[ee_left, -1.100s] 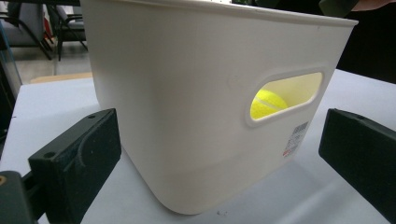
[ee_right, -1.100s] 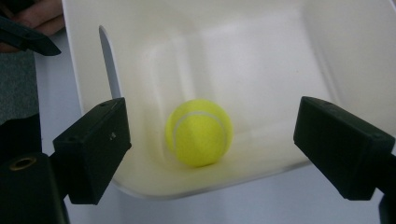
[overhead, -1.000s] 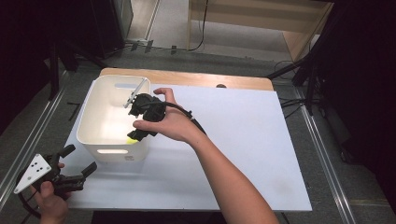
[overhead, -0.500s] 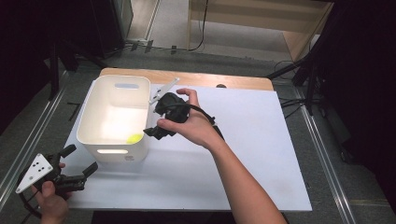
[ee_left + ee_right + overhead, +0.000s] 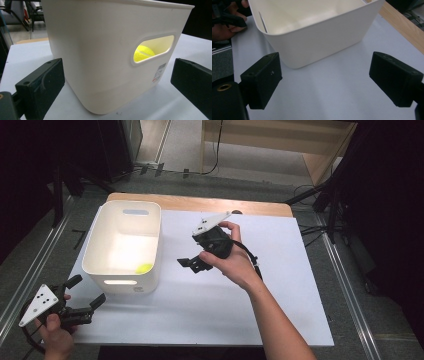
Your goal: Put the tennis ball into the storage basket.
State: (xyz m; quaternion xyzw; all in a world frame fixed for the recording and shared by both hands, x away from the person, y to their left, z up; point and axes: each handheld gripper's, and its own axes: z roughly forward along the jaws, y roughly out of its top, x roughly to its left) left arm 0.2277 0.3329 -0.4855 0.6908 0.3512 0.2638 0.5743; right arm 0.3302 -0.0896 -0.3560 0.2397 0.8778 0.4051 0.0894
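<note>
Your right gripper hangs above the white table, at about three o'clock from the white bin, just beside it and apart from its wall. Jaws spread wide, nothing between them (bare tabletop in the right gripper view). The tennis ball lies inside the bin, at the five o'clock corner of its floor; through the handle slot in the left gripper view it glows yellow. Your left gripper sits low at seven o'clock from the bin, jaws open too, framing the bin's wall without touching it.
</note>
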